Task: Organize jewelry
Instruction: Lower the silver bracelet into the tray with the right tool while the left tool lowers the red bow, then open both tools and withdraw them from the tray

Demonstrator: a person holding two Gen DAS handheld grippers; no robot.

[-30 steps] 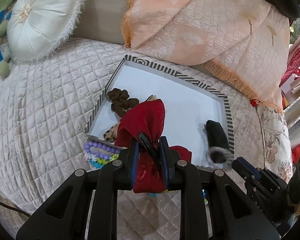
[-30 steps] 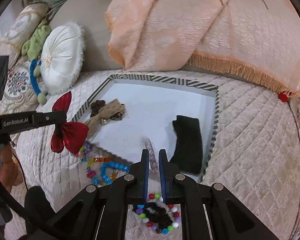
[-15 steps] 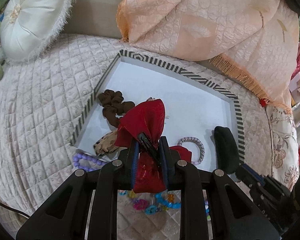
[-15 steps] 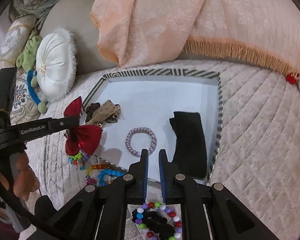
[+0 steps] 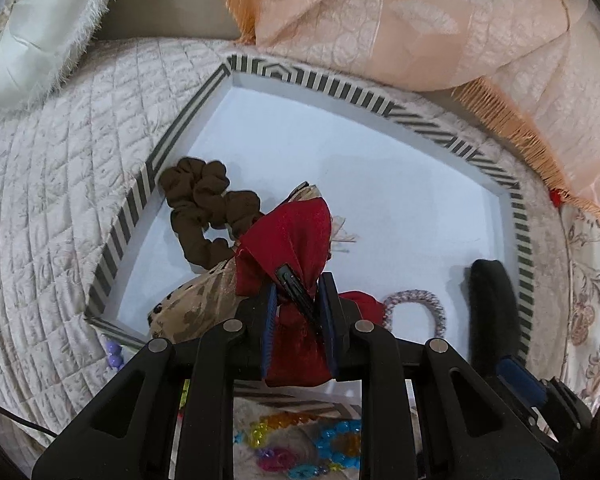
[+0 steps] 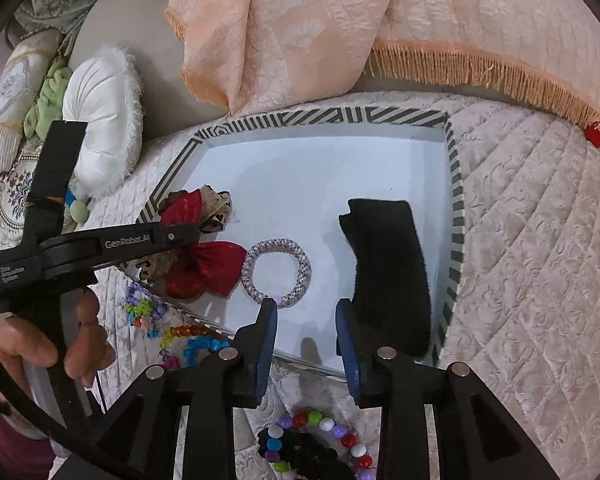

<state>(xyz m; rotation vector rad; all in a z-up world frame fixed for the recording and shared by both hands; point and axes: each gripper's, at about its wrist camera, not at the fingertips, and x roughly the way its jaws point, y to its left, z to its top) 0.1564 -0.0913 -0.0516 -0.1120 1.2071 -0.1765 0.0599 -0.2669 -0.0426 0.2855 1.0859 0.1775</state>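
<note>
Red bow hair clip, pinched by left tongs over striped tray, could be dropped onto leopard-print bow; right tongs spread, empty.

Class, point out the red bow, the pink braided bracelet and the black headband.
red bow (image 6: 216, 266), right wrist view, lower lobe
pink braided bracelet (image 6: 305, 270), right wrist view, right side
black headband (image 6: 392, 264), right wrist view, middle

glossy red satin bow, quilted bedspread
</note>
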